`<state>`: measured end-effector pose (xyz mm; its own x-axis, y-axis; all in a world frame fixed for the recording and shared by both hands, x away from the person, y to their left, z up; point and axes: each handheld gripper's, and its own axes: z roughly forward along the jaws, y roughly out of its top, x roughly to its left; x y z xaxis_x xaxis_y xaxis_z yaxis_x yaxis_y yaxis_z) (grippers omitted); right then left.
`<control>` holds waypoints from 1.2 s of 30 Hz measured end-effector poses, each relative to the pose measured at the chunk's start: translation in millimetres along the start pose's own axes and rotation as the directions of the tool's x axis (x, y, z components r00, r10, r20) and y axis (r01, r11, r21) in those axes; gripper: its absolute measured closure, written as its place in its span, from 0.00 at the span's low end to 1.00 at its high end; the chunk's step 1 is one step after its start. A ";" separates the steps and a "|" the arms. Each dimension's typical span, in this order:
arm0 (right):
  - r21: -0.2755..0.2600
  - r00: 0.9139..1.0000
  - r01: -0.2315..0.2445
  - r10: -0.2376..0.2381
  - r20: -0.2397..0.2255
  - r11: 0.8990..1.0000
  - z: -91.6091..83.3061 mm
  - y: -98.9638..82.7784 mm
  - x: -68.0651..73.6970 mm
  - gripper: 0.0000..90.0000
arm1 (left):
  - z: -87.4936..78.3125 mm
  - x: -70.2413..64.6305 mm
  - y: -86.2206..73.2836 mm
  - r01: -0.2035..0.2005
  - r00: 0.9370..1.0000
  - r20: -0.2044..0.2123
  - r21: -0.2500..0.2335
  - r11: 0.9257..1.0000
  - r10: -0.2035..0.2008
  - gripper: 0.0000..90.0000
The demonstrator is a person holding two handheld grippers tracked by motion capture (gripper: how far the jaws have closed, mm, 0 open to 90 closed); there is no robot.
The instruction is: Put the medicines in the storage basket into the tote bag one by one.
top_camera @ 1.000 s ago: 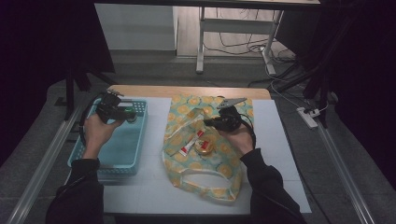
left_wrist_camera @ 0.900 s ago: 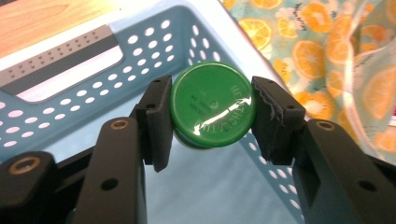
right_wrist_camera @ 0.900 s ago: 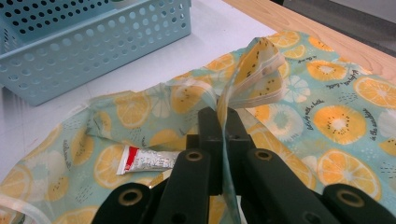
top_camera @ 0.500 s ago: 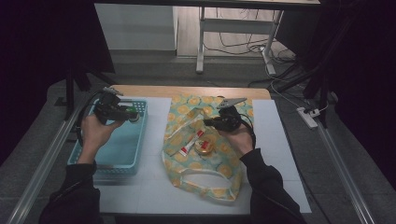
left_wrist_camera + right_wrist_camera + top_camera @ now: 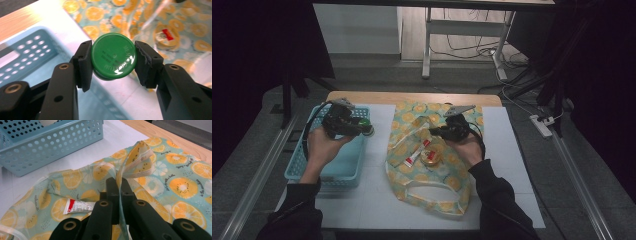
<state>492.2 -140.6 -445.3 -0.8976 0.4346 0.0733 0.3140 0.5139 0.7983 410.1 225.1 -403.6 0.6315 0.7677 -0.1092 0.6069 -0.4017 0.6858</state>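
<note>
My left gripper (image 5: pixel 113 61) is shut on a small round jar with a green lid (image 5: pixel 113 56), one pad on each side of it. In the high view the jar (image 5: pixel 368 130) hangs over the right rim of the light blue basket (image 5: pixel 319 170). My right gripper (image 5: pixel 119 192) is shut on a strip of the orange-print bag's (image 5: pixel 185 182) upper layer and holds it raised. Inside the bag (image 5: pixel 432 200) lie a white tube with a red end (image 5: pixel 414 156) and a round yellow tin (image 5: pixel 431 159). The right gripper (image 5: pixel 436 132) stands over the bag's upper half.
The basket and the bag rest on a white mat (image 5: pixel 372 210) over a wooden table (image 5: pixel 412 97). The basket's perforated wall (image 5: pixel 50 145) stands close to the bag's left side. A bare strip of mat lies between them.
My left gripper has carried the green-lidded jar rightward and a little up, from over the basket's middle to its right rim. The right gripper and the bag have kept still.
</note>
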 end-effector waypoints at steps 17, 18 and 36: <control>-0.005 1.000 0.000 0.000 -0.006 1.000 -0.4 0.9 0.9 1.00 | 34.5 -45.2 19.3 -0.103 0.990 0.100 0.013 0.995 0.101 0.58; -0.004 1.000 0.000 0.000 -0.007 1.000 -0.3 0.8 0.8 1.00 | 37.0 -47.3 20.5 -0.107 0.989 0.106 0.012 0.994 0.105 0.58; -0.013 1.000 -0.004 0.004 -0.002 1.000 -2.3 1.4 0.5 1.00 | 85.0 -88.0 47.3 -0.208 0.963 0.180 0.029 0.978 0.199 0.58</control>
<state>491.5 -141.3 -442.7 -0.8968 0.4355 0.0775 0.3135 0.5021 0.8060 424.3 96.1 -422.7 0.8160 0.5697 -0.0978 0.4763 -0.5669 0.6721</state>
